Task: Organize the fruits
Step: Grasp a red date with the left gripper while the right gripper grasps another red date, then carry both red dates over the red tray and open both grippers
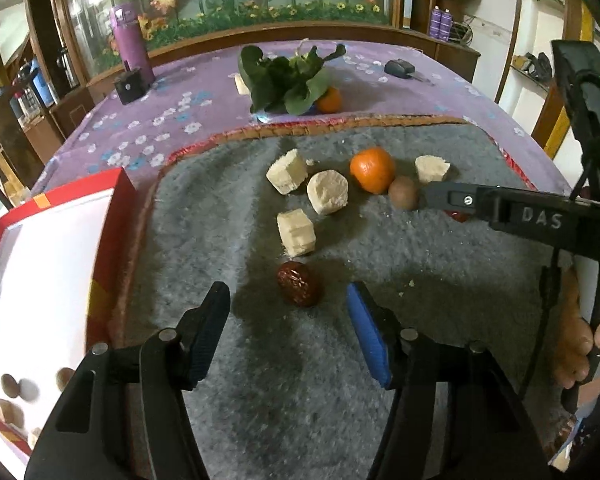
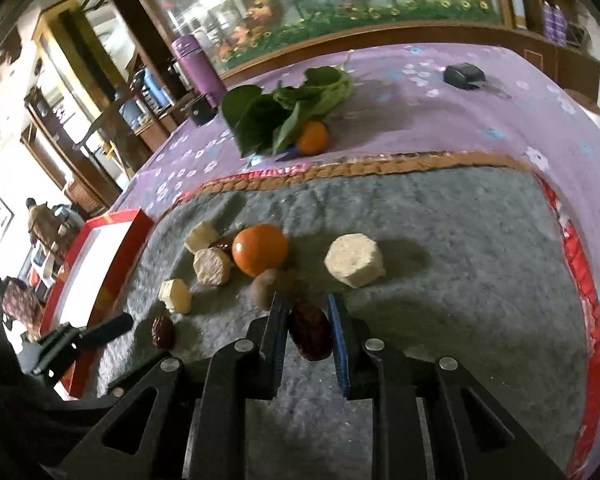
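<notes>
The right gripper (image 2: 308, 334) has its jaws closed narrowly on a dark red date (image 2: 310, 336), which sits upright between the black pad and the blue pad, low over a grey fleecy mat (image 2: 460, 280). The left gripper (image 1: 288, 300) has its jaws standing apart, with nothing pressed between them; a second red date (image 1: 299, 283) lies on the mat just ahead of the gap. Just beyond the held date rest a small brown kiwi-like fruit (image 2: 263, 286) and an orange (image 2: 261, 249), touching each other. Four pale cream blocks lie around them, the largest (image 2: 355, 260) to the right of the orange. At the mat's left edge stands a red box with a white inside (image 1: 40, 248), holding a few small round items. Farther back, on the purple flowered cloth (image 1: 204, 80), a leafy green bunch (image 1: 286, 76) lies against another orange (image 1: 329, 100)
</notes>
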The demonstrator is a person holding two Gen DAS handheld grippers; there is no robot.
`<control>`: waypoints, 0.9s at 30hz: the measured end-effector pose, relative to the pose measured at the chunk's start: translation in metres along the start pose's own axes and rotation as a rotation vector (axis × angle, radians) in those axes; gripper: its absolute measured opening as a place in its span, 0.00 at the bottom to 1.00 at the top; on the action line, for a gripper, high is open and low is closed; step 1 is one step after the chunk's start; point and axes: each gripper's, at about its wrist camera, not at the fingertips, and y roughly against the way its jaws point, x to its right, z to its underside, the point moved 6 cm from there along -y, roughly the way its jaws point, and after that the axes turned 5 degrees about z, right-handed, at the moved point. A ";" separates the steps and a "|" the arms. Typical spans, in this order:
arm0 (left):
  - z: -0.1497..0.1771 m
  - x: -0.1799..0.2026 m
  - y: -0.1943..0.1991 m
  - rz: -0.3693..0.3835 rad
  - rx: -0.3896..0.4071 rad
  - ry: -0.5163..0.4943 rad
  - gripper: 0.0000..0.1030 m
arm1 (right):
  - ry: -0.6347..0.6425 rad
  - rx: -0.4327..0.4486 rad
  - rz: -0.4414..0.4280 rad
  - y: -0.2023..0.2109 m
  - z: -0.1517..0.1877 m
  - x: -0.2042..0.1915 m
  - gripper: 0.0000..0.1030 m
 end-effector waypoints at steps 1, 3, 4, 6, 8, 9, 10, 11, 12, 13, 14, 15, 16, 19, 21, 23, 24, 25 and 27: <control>0.000 0.000 -0.002 0.002 0.000 0.005 0.55 | -0.002 0.001 0.002 0.000 -0.001 0.000 0.20; -0.001 -0.002 -0.005 -0.008 0.000 0.005 0.47 | -0.003 0.005 0.004 0.001 -0.001 0.000 0.20; 0.000 -0.004 -0.007 -0.012 -0.002 0.010 0.43 | -0.003 0.006 0.004 0.001 -0.001 0.000 0.20; 0.000 -0.007 -0.008 -0.006 -0.003 0.023 0.36 | -0.010 0.004 0.006 0.000 -0.001 0.002 0.20; 0.001 -0.010 -0.006 -0.001 0.003 0.037 0.30 | -0.019 -0.002 0.007 -0.002 -0.001 0.004 0.20; 0.001 -0.012 -0.006 -0.001 0.006 0.041 0.25 | -0.025 -0.005 0.008 -0.002 0.000 0.005 0.20; 0.001 -0.014 -0.005 0.000 0.010 0.045 0.23 | -0.028 -0.006 0.008 -0.003 0.000 0.006 0.20; 0.001 -0.016 -0.003 0.006 0.016 0.052 0.20 | -0.030 -0.005 0.007 -0.003 0.000 0.007 0.20; 0.001 -0.018 -0.003 0.017 0.019 0.054 0.19 | -0.031 -0.003 0.007 -0.003 -0.001 0.008 0.20; 0.001 -0.018 -0.003 0.020 0.020 0.053 0.18 | -0.031 -0.002 0.006 -0.002 0.000 0.008 0.20; 0.001 -0.019 -0.002 0.024 0.023 0.051 0.17 | -0.031 -0.002 0.003 -0.002 0.000 0.008 0.20; 0.001 -0.019 -0.001 0.028 0.026 0.051 0.15 | -0.031 -0.001 0.000 -0.003 0.000 0.008 0.20; 0.002 -0.019 0.000 0.034 0.030 0.052 0.14 | -0.031 -0.001 -0.002 -0.003 0.000 0.008 0.20; 0.003 -0.020 0.004 0.041 0.043 0.056 0.14 | -0.039 -0.005 -0.011 -0.003 0.000 0.008 0.20; 0.005 -0.020 0.005 0.047 0.044 0.057 0.14 | -0.046 -0.005 -0.018 -0.003 0.000 0.009 0.20; 0.007 -0.020 0.007 0.049 0.044 0.054 0.14 | -0.052 -0.004 -0.022 -0.003 0.000 0.010 0.20; 0.009 -0.017 0.008 0.050 0.045 0.045 0.14 | -0.055 -0.002 -0.021 -0.003 0.000 0.010 0.20; 0.011 -0.016 0.010 0.051 0.046 0.037 0.14 | -0.058 -0.002 -0.020 -0.003 0.000 0.011 0.20; 0.015 -0.012 0.014 0.069 0.047 0.029 0.14 | -0.066 -0.003 -0.020 -0.003 -0.001 0.012 0.20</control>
